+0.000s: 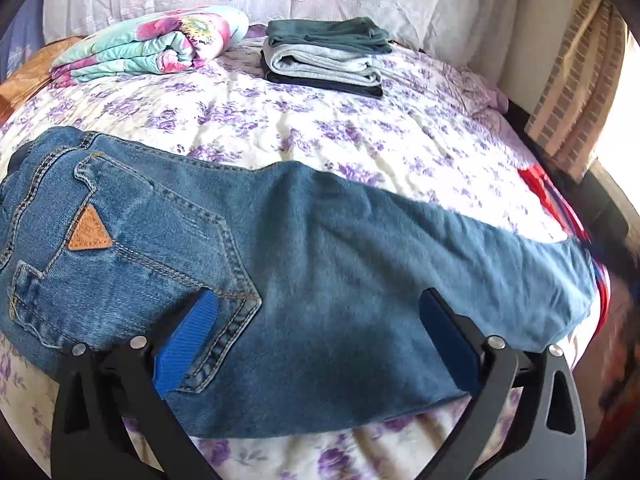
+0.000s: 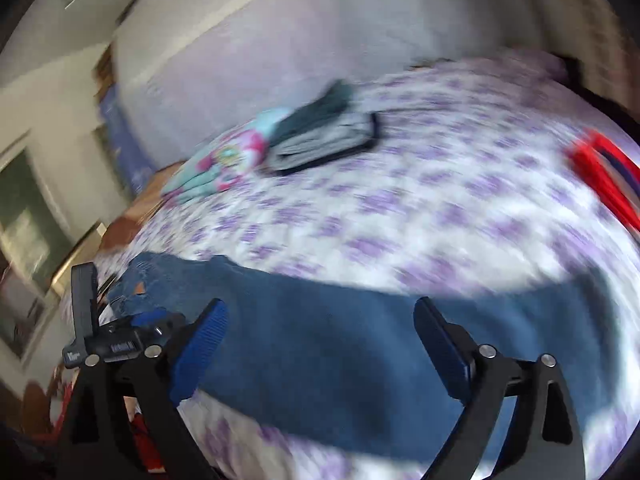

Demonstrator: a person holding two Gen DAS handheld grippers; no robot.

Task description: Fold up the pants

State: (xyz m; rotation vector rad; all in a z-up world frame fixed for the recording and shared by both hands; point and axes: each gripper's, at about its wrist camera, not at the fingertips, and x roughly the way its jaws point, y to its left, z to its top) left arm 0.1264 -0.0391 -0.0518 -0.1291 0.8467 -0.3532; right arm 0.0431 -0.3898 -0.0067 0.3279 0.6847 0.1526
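Folded blue denim jeans (image 1: pixel 320 280) lie across the lower frame on the purple-flowered bed (image 1: pixel 360 128). Both claws gape wide, gripping nothing — left claw (image 1: pixel 316 320), right claw (image 2: pixel 320 328).

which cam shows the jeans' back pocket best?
Left wrist: the jeans lie sharp, with the back pocket, its stitching and tan triangular patch clear. Right wrist is motion-blurred; there the pocket end is a smear at the left edge.
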